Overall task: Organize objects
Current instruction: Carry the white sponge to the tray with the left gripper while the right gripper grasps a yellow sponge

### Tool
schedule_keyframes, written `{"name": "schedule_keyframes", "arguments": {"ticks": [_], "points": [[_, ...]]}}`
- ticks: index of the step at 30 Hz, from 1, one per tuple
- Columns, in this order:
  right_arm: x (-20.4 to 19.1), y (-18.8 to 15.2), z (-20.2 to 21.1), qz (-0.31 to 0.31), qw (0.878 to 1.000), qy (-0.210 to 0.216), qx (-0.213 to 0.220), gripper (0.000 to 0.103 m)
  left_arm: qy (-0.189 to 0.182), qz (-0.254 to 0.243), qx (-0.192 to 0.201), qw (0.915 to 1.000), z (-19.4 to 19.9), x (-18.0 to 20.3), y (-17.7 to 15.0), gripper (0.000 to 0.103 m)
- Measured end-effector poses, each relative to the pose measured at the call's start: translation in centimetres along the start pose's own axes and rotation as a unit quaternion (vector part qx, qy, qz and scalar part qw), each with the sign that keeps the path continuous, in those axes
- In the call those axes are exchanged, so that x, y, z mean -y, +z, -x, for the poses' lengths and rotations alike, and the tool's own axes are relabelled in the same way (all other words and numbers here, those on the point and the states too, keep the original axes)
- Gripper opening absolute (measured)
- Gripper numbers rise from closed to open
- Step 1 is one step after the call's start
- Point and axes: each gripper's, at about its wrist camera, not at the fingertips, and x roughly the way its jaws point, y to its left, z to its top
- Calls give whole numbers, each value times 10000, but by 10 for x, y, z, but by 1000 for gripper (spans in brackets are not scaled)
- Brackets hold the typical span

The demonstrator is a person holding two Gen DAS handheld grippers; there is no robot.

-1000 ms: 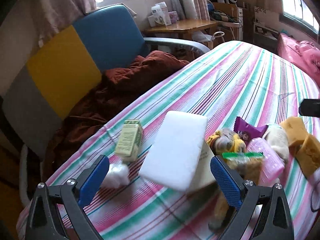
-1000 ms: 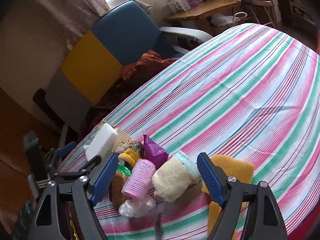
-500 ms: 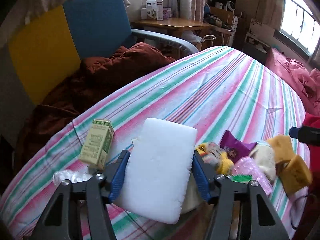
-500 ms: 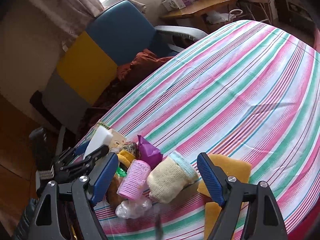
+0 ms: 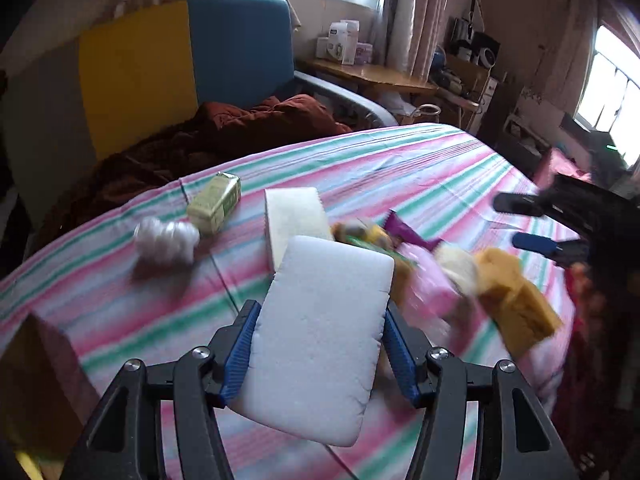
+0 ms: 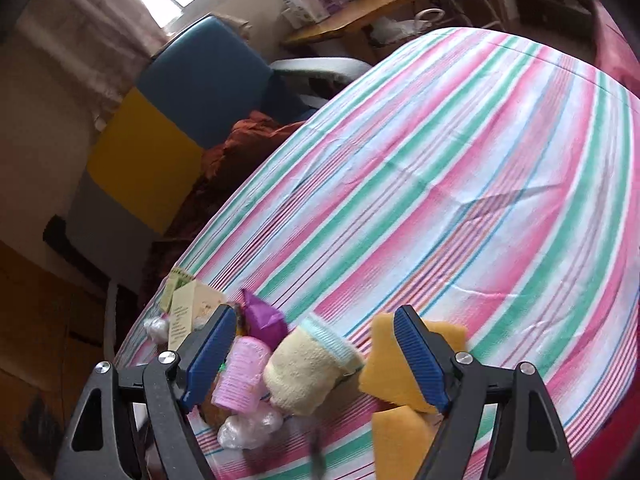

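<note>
While left hand-held gripper clamps sponge, right gapes over striped cloth (bedroom).

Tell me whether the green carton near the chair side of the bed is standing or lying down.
Lying down. In the left wrist view the green carton rests on its long side on the striped sheet, beside a crumpled white plastic bag.

Motion blur obscures the pink bottle at 3 o'clock. The white foam block hides both blue pads' inner faces. Shelf items at 1 o'clock are illegible.
</note>
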Motion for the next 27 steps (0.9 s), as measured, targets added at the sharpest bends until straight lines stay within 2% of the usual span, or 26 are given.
{"name": "schedule_keyframes", "arguments": {"ticks": [4,9,13,18,20,24,25,27], "points": [[10,0,1,-180,9996,-157,-177,82,-151,82,158,9997,37,9,-23,61],[5,-5,13,612,9935,-729,-629,82,-210,11,317,9993,72,12,-47,61],[2,-20,16,1263,9792,-1112,-1133,82,-328,188,363,9986,88,7,-65,61],[-5,-39,7,1691,9634,-1364,-1572,82,-460,401,364,9975,99,7,-84,61],[-9,-49,1,1863,9548,-1489,-1776,74,-507,438,384,9970,105,6,-91,62],[-14,-66,-7,2194,9389,-1688,-2044,42,-516,530,474,9961,117,3,-102,62],[-15,-69,-7,2259,9356,-1779,-2048,36,-519,567,497,9958,120,0,-105,62],[-15,-71,-3,2288,9364,-1806,-1953,33,-499,645,552,9951,126,-5,-109,62]]}}
